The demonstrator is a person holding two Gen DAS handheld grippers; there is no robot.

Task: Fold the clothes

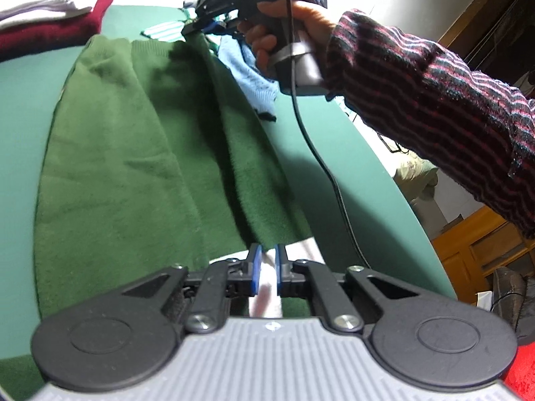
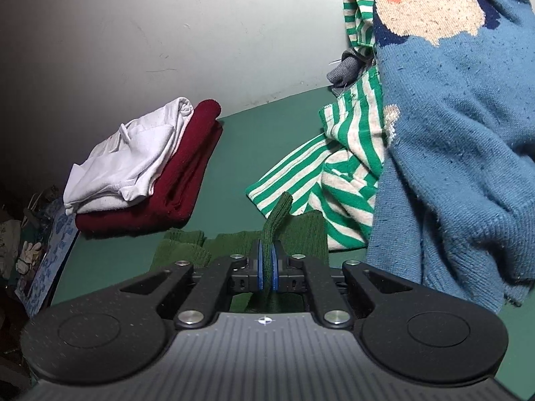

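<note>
A dark green sweater [image 1: 133, 167] lies lengthwise on the green table [image 1: 23, 133], creased along its middle. At its near end my left gripper [image 1: 266, 267] is shut, with pale fabric at the sweater's edge pinched between the blue pads. At the far end my right gripper [image 1: 189, 28], held by a hand [image 1: 267, 33] in a striped sleeve [image 1: 434, 100], pinches the sweater's far edge. In the right wrist view, the right gripper [image 2: 266, 267] is shut on a strip of the green knit [image 2: 277, 220], which stands up between its pads.
Folded white clothing [image 2: 127, 160] rests on a folded maroon garment [image 2: 187, 173] at the table's far left by the wall. A green-and-white striped garment [image 2: 334, 173] and a blue knit sweater [image 2: 451, 133] are heaped at the right. A black cable [image 1: 317, 153] hangs over the table's right edge.
</note>
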